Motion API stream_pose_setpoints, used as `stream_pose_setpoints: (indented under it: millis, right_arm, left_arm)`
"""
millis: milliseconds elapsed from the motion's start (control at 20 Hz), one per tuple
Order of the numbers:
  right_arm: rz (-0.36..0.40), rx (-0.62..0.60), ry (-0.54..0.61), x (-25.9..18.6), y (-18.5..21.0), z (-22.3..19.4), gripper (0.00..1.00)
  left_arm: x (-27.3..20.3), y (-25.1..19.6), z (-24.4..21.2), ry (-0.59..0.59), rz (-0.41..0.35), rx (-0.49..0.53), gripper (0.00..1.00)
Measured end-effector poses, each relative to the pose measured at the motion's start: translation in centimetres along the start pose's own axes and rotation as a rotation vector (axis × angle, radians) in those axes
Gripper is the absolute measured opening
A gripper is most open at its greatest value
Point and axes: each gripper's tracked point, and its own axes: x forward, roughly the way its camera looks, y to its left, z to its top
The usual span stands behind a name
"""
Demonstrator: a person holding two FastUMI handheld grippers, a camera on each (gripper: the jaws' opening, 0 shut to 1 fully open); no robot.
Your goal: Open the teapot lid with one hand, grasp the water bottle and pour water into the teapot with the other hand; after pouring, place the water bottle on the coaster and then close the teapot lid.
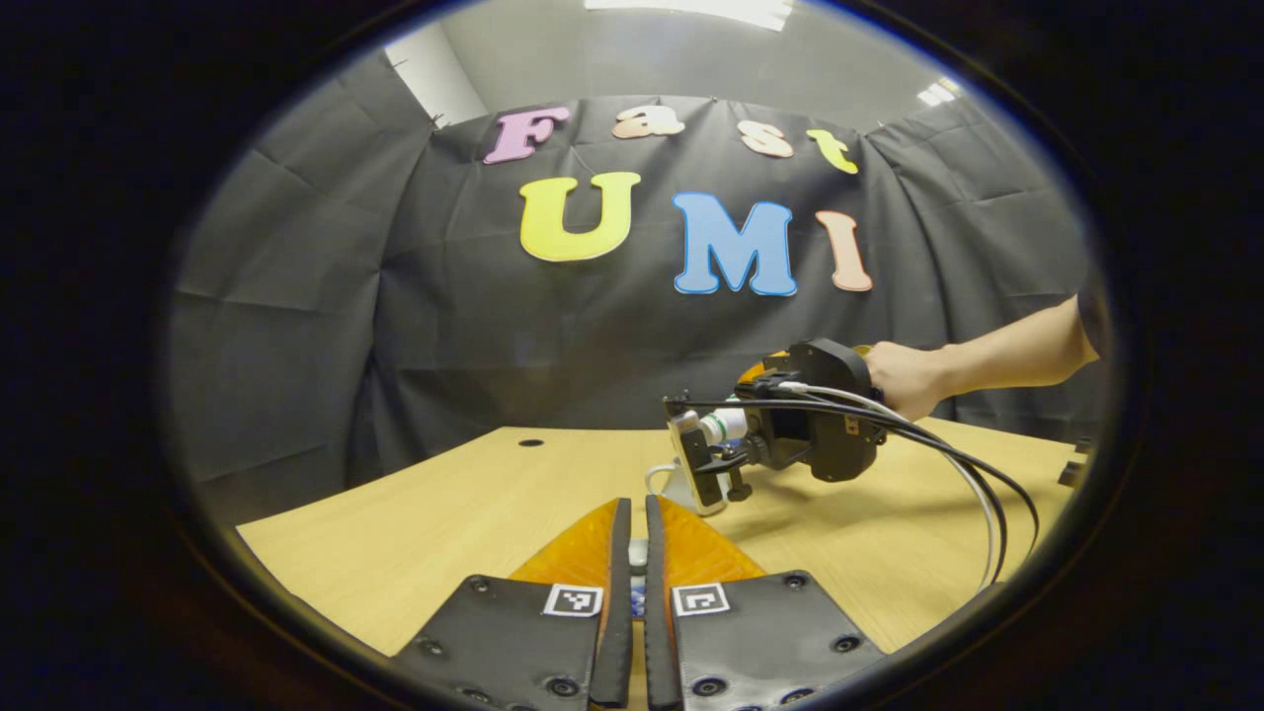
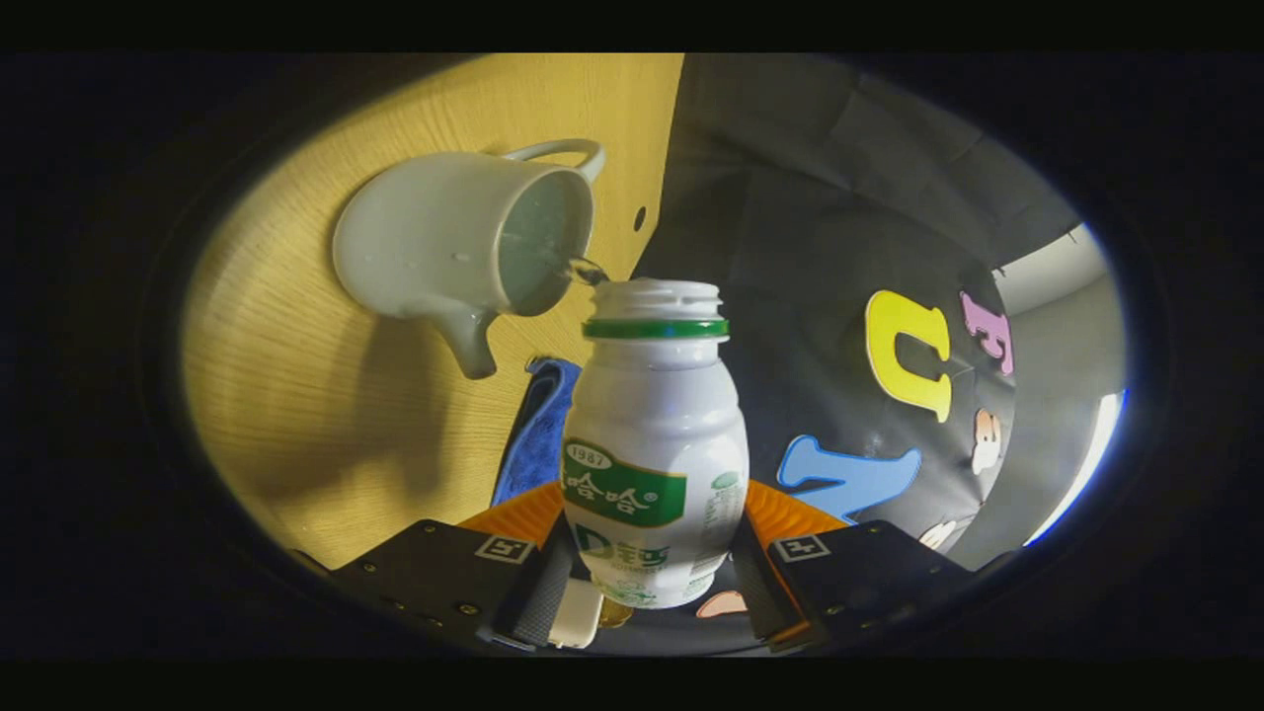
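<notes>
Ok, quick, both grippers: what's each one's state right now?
Left gripper: closed on a small pale thing, likely the lid.
Right gripper: closed on the bottle, tipped and pouring into the teapot.

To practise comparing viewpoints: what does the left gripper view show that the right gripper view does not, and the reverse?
Left gripper view: a hand holding the right gripper, seen from outside, and the left gripper closed, with something small and pale between its fingers. Right gripper view: the open teapot, water running from the bottle's mouth into it, and a blue cloth on the table. Both: the water bottle clamped in the right gripper, the wooden table and the black wall cloth.
</notes>
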Motion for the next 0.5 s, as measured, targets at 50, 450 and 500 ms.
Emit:
stream_pose_setpoints:
  millis: [50, 450, 500]
  right_arm:
    - [-0.004, -0.008, -0.002, -0.06, 0.05, -0.02, 0.58]
    - [-0.019, -0.063, -0.019, -0.31, 0.19, 0.52, 0.73]
    - [-0.02, -0.07, -0.02, -0.42, 0.23, 0.59, 0.73]
  left_arm:
    - [-0.04, 0.06, 0.09, 0.0, 0.002, 0.001, 0.16]
    - [-0.1, 0.23, 0.22, -0.002, 0.007, 0.0, 0.16]
    - [-0.14, 0.28, 0.09, -0.002, 0.008, -0.002, 0.16]
